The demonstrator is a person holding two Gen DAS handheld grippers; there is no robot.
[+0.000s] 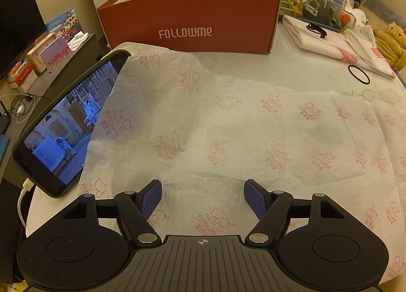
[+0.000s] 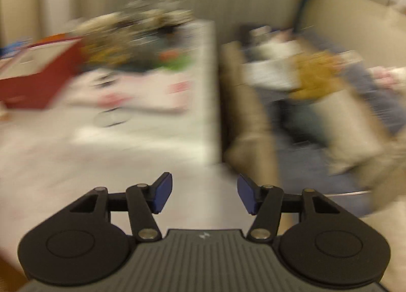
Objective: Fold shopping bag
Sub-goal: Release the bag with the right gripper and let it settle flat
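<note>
A white shopping bag [image 1: 228, 124] printed with pink "Followme" cat logos lies spread flat on the white table [image 1: 304, 64], its left edge riding up against a phone. My left gripper [image 1: 203, 197] is open and empty, just above the bag's near edge. My right gripper [image 2: 205, 194] is open and empty, held above the table near its right edge; that view is heavily blurred and the bag cannot be made out in it.
A red "FOLLOWME" box [image 1: 187, 15] stands behind the bag. A propped phone [image 1: 68, 127] plays video at the left, on a white cable. A black hair tie [image 1: 359, 74], folded white bags [image 1: 337, 46] and clutter lie back right. A sofa [image 2: 330, 114] stands beyond the table's right edge.
</note>
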